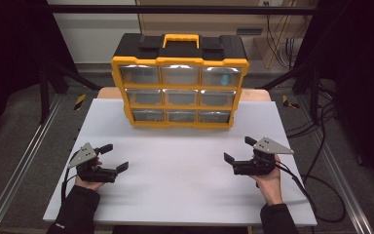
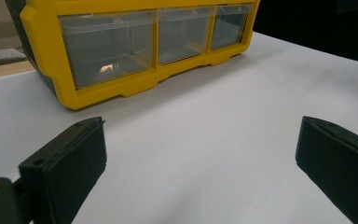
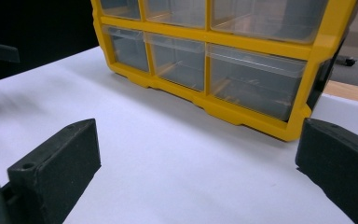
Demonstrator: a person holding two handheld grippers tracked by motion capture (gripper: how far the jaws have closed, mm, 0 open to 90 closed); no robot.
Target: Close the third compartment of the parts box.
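While both lie wide apart, left gripper (image 1: 114, 157) and right gripper (image 1: 237, 149) hold nothing.

Bare white tabletop (image 1: 185, 161) open between both grippers; yellow-framed plastic drawer organiser with clear drawers (image 1: 180, 92) blocks far edge.

Organizer case (image 1: 179, 90): glossy yellow plastic frame, matt black plastic top and sides, yellow handle (image 1: 180, 39). Drawers (image 2: 108, 46) clear, smooth plastic, catching glare. Table top (image 1: 185, 165) matt white, smooth sheet; bare wood edge (image 3: 349, 91) at far side. Both grippers' jaws matt black, slightly grainy; left gripper (image 1: 113, 157) carries a dull grey plate.
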